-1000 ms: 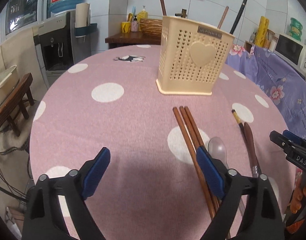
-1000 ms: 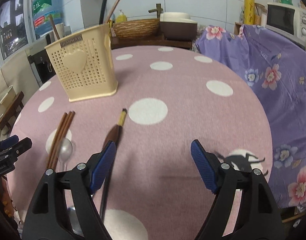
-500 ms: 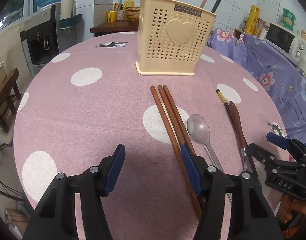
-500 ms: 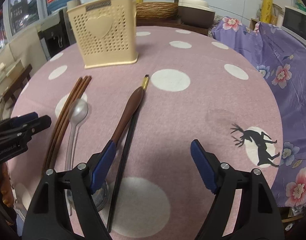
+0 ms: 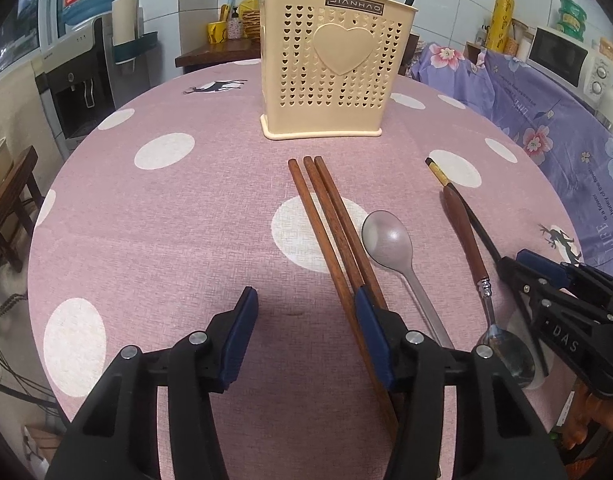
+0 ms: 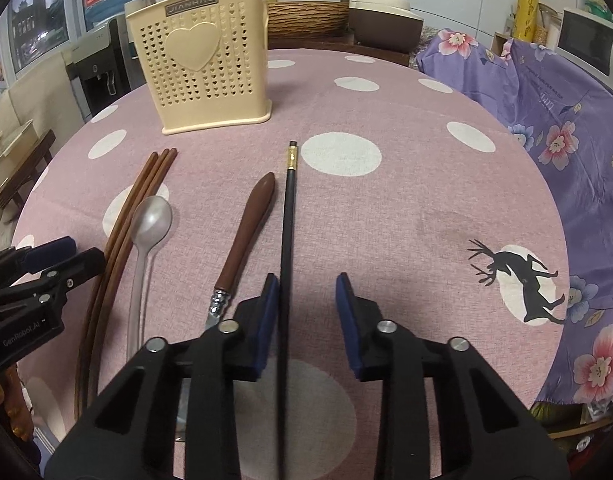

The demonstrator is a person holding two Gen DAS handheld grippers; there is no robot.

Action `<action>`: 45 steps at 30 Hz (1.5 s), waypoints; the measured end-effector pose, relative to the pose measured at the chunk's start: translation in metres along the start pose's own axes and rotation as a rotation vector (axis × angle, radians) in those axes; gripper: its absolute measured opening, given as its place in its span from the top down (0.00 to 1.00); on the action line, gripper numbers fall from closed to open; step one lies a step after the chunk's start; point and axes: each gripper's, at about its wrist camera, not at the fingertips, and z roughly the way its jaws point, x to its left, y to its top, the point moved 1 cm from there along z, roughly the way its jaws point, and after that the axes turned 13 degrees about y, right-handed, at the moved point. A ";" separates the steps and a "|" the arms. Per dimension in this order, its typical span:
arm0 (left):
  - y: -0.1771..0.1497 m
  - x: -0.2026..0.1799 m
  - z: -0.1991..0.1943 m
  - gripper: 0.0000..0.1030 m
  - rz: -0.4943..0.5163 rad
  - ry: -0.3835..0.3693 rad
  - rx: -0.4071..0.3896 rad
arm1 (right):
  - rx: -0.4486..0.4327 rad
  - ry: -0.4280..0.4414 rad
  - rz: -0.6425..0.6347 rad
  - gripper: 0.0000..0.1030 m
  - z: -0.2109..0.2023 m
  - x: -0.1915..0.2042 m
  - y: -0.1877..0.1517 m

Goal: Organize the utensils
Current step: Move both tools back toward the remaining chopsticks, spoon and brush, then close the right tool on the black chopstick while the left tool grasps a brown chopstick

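right gripper [image 6: 306, 312]: jaws parted, straddling black chopstick [image 6: 287, 216] for a pinch | left gripper [image 5: 304, 328]: jaws released, right pad beside brown chopsticks [image 5: 330, 216] | holder [image 6: 202, 56] at 11 o'clock on tabletop [image 6: 386, 208], destination

Tablecloth [image 6: 406, 216] was dusty pink with white polka dots and black deer silhouettes. Utensil holder [image 6: 204, 64] was cream with a heart-shaped perforation pattern and a raised heart. Three chopsticks [image 5: 330, 224] on the left were reddish-brown; a lone chopstick [image 6: 288, 216] on the right was black with a gold band. One spoon [image 5: 390, 244] was matte silver, the other spoon [image 6: 246, 232] brown-handled. Gripper pads [image 6: 266, 320] were blue on black. Far-right cloth [image 6: 546, 92] was purple floral.
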 end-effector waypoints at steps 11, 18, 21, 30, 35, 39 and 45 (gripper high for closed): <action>0.004 -0.003 0.003 0.61 -0.002 0.004 0.002 | -0.016 -0.020 0.007 0.77 0.001 -0.007 0.002; 0.005 0.002 0.004 0.61 0.011 0.017 0.008 | -0.023 -0.039 0.018 0.77 -0.001 -0.016 0.003; 0.007 0.011 0.008 0.61 -0.002 0.030 0.012 | -0.027 -0.051 0.032 0.77 -0.003 -0.023 0.002; 0.021 0.025 0.020 0.58 -0.032 0.028 0.034 | 0.003 0.052 -0.015 0.70 0.001 -0.026 0.018; 0.034 0.035 0.026 0.54 -0.061 0.039 0.037 | 0.013 0.138 -0.063 0.64 0.004 -0.023 0.046; 0.043 0.041 0.034 0.54 -0.076 0.036 0.064 | 0.041 0.155 -0.127 0.64 0.018 -0.016 0.068; 0.053 0.035 0.044 0.54 -0.067 0.045 0.076 | 0.099 0.191 -0.124 0.64 0.043 -0.020 0.084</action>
